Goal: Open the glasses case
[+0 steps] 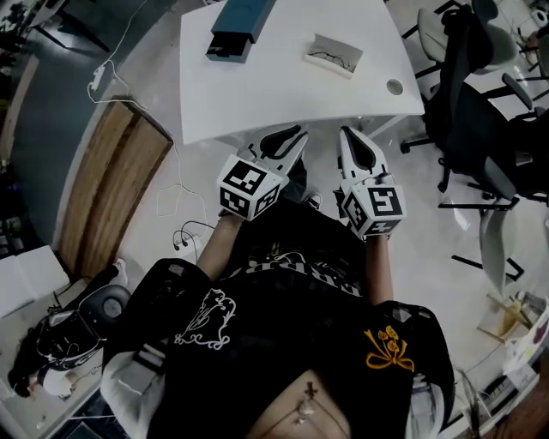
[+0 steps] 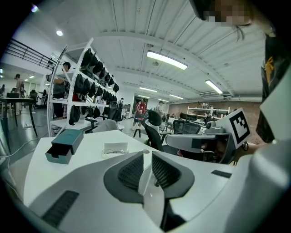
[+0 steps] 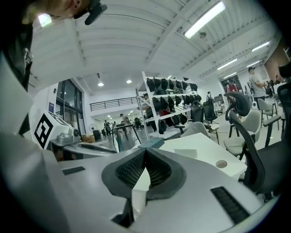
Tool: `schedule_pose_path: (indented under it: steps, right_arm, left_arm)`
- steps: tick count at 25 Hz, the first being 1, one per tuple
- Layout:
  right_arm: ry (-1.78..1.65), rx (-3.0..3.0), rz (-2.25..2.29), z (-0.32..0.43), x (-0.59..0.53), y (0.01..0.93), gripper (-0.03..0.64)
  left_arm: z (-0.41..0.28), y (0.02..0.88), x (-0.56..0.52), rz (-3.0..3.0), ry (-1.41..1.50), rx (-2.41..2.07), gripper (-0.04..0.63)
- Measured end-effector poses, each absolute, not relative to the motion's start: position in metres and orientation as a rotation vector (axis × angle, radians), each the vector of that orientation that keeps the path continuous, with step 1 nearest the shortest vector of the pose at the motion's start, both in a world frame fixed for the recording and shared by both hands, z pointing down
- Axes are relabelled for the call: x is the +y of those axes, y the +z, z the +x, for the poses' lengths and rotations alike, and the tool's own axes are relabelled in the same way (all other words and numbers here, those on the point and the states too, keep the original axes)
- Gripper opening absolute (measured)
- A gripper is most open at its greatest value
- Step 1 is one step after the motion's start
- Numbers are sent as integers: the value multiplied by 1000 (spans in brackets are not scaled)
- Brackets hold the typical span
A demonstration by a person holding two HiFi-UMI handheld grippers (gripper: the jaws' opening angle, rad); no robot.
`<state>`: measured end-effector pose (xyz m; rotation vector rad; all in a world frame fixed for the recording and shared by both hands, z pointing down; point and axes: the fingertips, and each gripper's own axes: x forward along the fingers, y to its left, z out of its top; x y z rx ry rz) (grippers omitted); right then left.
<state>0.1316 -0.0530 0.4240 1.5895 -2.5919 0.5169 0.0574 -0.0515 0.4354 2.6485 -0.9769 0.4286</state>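
Jaws empty; glasses case (image 1: 243,24) diagonal, drawer end (image 1: 226,49) nearest

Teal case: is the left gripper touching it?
Apart. Head view shows the left gripper at the table's near edge, the teal case far across bare tabletop.

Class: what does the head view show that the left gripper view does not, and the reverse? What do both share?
Only the head view: the brown wooden board on the floor. Only the left gripper view: the white rack of dark hanging items and the long ceiling lights. Both: the white table, the teal drawer-style glasses case, slid open, and the white tray holding spectacles.
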Motion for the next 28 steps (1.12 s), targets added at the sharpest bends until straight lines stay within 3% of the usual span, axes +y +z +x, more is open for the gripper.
schedule_pose_path:
  steps: [6,28]
  right_arm:
    - [462,-2608,1497,119,-46,421,14]
    - [482,-2611,1462,122,-43,418,14]
  left_arm:
    - [53,433,-44,2636,385,-977,35]
    - [60,435,-40,2668,407,-933,34]
